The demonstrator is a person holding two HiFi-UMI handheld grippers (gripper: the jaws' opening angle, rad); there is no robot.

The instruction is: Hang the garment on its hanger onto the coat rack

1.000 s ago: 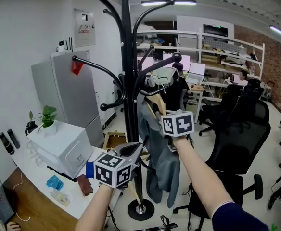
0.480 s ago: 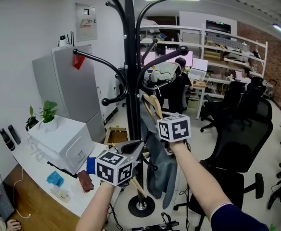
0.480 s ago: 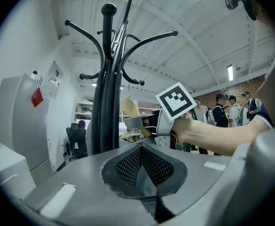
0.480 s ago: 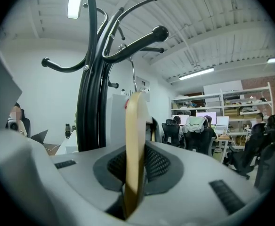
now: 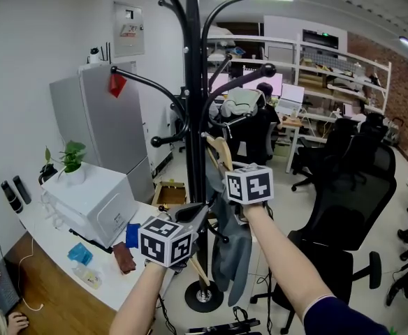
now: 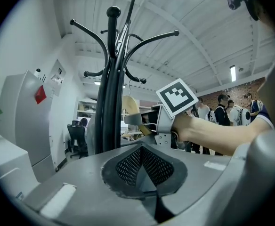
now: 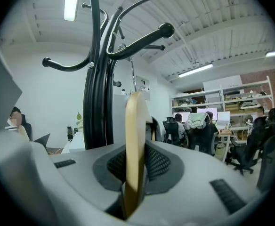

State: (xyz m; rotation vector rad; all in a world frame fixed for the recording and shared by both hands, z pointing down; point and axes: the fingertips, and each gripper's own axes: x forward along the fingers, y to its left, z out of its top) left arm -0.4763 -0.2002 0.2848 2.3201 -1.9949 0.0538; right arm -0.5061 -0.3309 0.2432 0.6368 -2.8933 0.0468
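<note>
The black coat rack (image 5: pixel 193 103) stands straight ahead, with its curved arms spreading overhead (image 7: pixel 142 40). My right gripper (image 5: pixel 226 176) is shut on the wooden hanger (image 7: pixel 133 140) and holds it upright close to the pole. The hanger's metal hook (image 7: pixel 133 76) rises just below a knobbed arm, apart from it. A grey garment (image 5: pixel 232 246) hangs from the hanger beside the pole. My left gripper (image 5: pixel 195 216) is lower, next to the pole and the garment. Its jaws are shut (image 6: pixel 142 171) with nothing seen between the pads.
A white appliance (image 5: pixel 89 204) and a potted plant (image 5: pixel 70 160) sit on a table at the left, before a grey cabinet (image 5: pixel 103 128). Black office chairs (image 5: pixel 347 208) stand at the right. The rack's round base (image 5: pixel 204 296) rests on the floor. People sit at desks behind.
My right gripper has carried the hanger a little leftward, closer to the rack's pole. The left gripper has hardly moved.
</note>
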